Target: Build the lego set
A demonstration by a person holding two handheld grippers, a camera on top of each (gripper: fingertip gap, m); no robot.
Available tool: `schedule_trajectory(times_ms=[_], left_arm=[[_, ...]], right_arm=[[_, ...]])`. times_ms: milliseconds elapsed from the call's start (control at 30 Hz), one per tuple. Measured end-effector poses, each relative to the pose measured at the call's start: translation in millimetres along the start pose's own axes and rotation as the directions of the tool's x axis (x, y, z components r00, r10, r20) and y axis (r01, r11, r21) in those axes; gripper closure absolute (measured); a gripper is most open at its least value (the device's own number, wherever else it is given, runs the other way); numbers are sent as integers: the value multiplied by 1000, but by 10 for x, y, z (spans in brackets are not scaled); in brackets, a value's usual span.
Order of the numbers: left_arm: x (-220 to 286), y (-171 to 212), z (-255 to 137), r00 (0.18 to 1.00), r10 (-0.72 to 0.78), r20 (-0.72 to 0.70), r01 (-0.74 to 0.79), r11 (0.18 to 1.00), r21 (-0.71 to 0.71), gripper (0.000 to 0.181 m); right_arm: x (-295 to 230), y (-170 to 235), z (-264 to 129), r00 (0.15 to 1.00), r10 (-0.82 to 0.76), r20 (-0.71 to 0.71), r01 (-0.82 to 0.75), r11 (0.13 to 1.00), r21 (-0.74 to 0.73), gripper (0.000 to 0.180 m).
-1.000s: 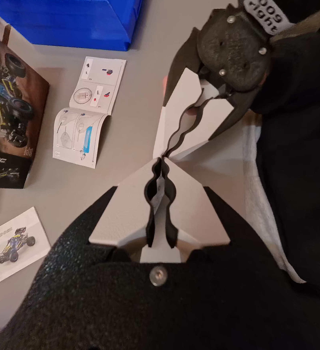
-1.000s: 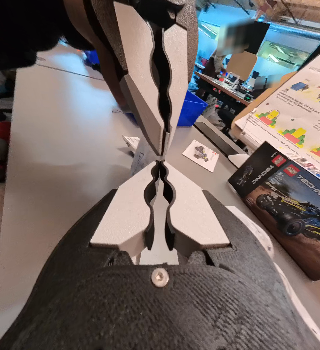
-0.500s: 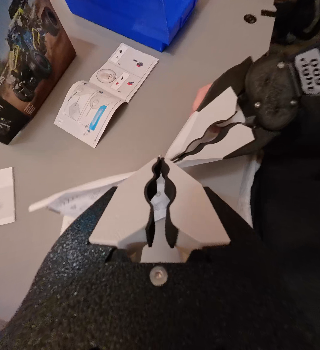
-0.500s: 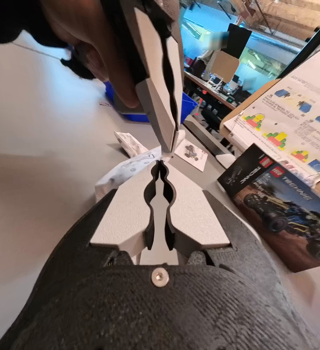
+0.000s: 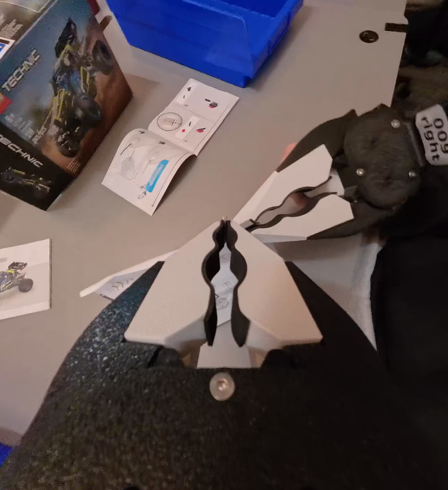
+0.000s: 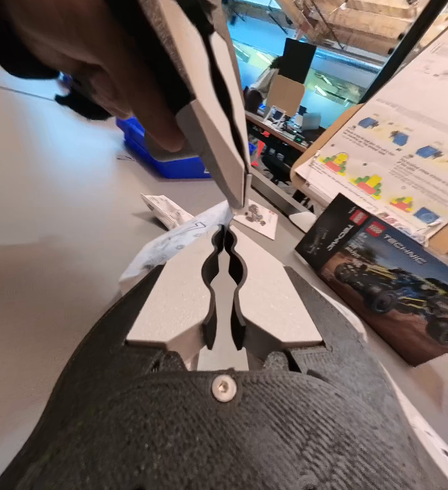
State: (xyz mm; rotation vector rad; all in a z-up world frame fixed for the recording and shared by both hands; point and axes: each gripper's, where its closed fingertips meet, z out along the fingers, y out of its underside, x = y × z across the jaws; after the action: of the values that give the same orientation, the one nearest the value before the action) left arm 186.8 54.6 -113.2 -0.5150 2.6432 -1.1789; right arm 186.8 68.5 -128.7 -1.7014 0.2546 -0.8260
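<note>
- Step in hand, as judged: opening the white paper parts bag (image 6: 169,238) of the lego set by pulling its top edge apart between the two tools.
- Left tool (image 5: 225,224): clenched on the bag's edge; printed paper shows through the gap between its fingers.
- Right tool (image 6: 225,228): clenched on the same bag, tips meeting the left tool's tips almost point to point above the counter (image 5: 217,164).
- Bag position: lifted off the counter, hanging between and below the two tools, near the person's side.
- Keep both grips tight and close together at the edge; separate the tools in opposite directions so the tear starts between the tips.
- Pull gradually. A sudden rip could scatter pieces across the counter.
- Hold the bag low over the counter, so loose parts fall a short way.
- References lie to the left: the open instruction booklet (image 5: 169,143), a second closed booklet (image 5: 13,281), and the set box (image 5: 45,106) at far left.
- The blue bin (image 5: 204,34) at the far side looks suited to receive the contents.
</note>
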Motion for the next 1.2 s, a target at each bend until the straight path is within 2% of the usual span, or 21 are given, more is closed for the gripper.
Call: schedule_trajectory(times_ms=[33, 200, 300, 333, 400, 433, 500, 633, 767, 867, 900, 967, 1133, 1200], left_arm=[[-27, 3, -7, 1000, -18, 7, 18, 1000, -1, 181], [-126, 116, -16, 990, -140, -26, 141, 990, 25, 181], [-151, 142, -17, 985, -170, -27, 171, 984, 39, 181], [-199, 155, -24, 985, -170, 5, 170, 985, 41, 181], [-579, 261, -157, 967, -144, 209, 142, 990, 25, 181], [-709, 251, -267, 957, -191, 217, 180, 981, 69, 181], [-807, 207, -406, 949, -272, 161, 251, 958, 142, 181], [-853, 332, -363, 953, -238, 185, 224, 970, 98, 181], [-835, 265, -320, 943, -310, 120, 278, 934, 222, 181], [-590, 31, -371, 981, -193, 16, 179, 933, 311, 181], [-518, -30, -398, 987, -158, -4, 151, 935, 322, 172], [-432, -52, -406, 996, -83, -15, 84, 955, 284, 162], [-360, 48, -368, 995, 104, 1, -103, 982, 157, 115], [-245, 67, -401, 982, 179, -55, -170, 976, 139, 116]], right_arm=[[9, -4, -4, 1000, -15, -12, 15, 1000, 1, 180], [-68, -16, -25, 996, -94, -2, 94, 995, -17, 180], [-83, -21, -37, 999, -47, 19, 47, 999, 14, 180], [-83, -25, -41, 999, -41, 26, 41, 999, 16, 180], [-138, -95, -75, 997, -57, 54, 54, 997, 46, 180], [-161, -113, -102, 996, -69, 61, 66, 997, 49, 180], [-125, -146, -130, 997, -72, 35, 69, 995, 77, 180], [-30, -66, -102, 998, -65, 26, 63, 996, 59, 180], [16, 18, -103, 998, 17, 63, -20, 998, 57, 180], [72, 98, -126, 993, 62, 96, -68, 996, 61, 180], [97, 110, -136, 990, 93, 107, -101, 992, 71, 180], [143, 112, -162, 982, 142, 124, -156, 982, 104, 180], [131, 120, -221, 978, 137, 160, -160, 976, 148, 180], [100, 126, -249, 976, 119, 182, -148, 978, 150, 180]])
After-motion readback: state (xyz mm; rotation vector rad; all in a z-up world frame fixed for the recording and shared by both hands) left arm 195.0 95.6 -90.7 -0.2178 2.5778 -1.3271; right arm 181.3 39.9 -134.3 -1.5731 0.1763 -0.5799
